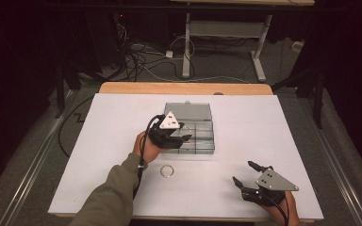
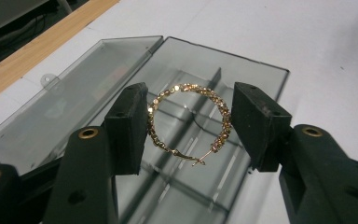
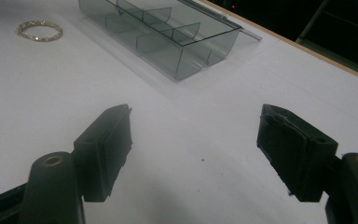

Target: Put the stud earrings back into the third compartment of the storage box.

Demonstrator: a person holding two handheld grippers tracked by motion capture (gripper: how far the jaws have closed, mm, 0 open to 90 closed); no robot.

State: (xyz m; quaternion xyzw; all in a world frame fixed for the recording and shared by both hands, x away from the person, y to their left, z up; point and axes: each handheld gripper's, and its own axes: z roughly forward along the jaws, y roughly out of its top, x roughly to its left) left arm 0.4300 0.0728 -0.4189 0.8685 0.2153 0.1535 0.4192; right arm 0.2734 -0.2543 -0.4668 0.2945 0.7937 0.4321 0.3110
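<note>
In the left gripper view, a gold beaded hoop earring (image 2: 191,88) stands upright between the two black pads of my left gripper (image 2: 189,123), which is shut on it across its width. It hangs above the divided compartments of an open clear grey box (image 2: 261,74). In the high view my left gripper (image 1: 184,134) reaches over the left part of this box (image 1: 202,141). A second hoop earring (image 1: 167,171) lies flat on the white table, also seen as the earring (image 3: 38,38) at the far left of the right gripper view. My right gripper (image 1: 243,172) (image 3: 193,140) rests open at the front right, with nothing between its jaws.
The box's lid (image 1: 188,112) lies folded back flat behind it. The white board (image 1: 264,122) covers the table, with a wooden edge (image 1: 184,87) at the far side. Cables and a desk frame stand on the floor beyond.
</note>
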